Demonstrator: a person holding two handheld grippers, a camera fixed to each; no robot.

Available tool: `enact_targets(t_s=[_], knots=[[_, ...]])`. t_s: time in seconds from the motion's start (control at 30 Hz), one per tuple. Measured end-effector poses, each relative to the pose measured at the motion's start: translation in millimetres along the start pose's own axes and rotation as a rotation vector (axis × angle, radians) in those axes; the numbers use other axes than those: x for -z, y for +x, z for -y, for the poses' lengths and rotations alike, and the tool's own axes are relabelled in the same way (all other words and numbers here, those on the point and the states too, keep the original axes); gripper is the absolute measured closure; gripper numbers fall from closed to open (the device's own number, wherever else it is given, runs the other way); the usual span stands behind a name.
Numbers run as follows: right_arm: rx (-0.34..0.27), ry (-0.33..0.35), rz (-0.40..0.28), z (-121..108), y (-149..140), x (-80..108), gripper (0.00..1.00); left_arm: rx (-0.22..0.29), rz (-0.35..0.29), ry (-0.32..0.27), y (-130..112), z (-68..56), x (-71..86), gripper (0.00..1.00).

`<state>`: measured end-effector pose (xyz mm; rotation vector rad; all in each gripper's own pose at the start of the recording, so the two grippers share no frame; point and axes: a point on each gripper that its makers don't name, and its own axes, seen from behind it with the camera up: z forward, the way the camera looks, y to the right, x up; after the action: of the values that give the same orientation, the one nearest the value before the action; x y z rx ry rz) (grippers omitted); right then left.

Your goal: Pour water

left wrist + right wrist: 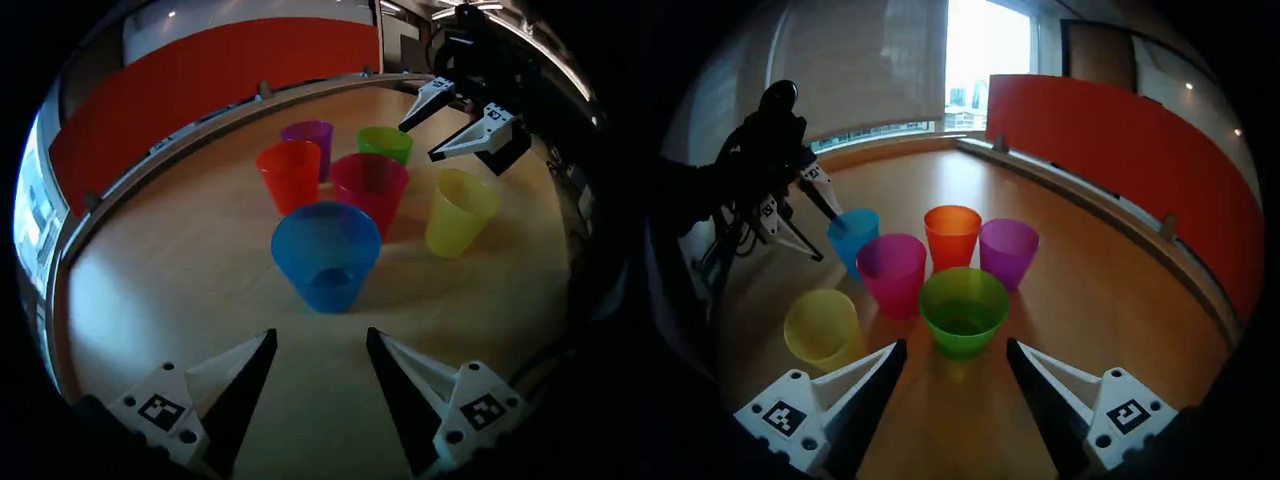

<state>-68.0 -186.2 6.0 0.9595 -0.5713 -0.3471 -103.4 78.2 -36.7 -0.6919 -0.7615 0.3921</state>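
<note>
Blue cup (326,254) before left gripper (321,331), spread wide

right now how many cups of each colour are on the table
blue cup: 1
orange cup: 1
purple cup: 1
green cup: 1
pink cup: 1
yellow cup: 1
total: 6

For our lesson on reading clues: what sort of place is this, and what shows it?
Probably an office or meeting room: a wide wooden table edged by a red partition, beside a large window with a blind, and buildings outside.
</note>
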Motion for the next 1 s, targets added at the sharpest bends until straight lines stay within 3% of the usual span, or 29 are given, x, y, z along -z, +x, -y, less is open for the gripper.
enact_targets(t_s=[0.37, 0.77, 1.0], knots=[[-0.063, -0.091, -0.077, 2.8, -0.3, 46.0, 0.03, 0.055, -0.054, 0.077, -5.1, 8.0, 34.0, 0.18], [-0.11, -0.173, -0.14, 5.2, 3.2, 91.4, 0.03, 0.12, -0.184, 0.196, 6.4, 26.0, 73.2, 0.18], [-0.134, -0.225, -0.196, 5.7, 9.8, 107.8, 0.04, 0.119, -0.243, 0.258, 16.5, 29.6, 88.7, 0.18]])
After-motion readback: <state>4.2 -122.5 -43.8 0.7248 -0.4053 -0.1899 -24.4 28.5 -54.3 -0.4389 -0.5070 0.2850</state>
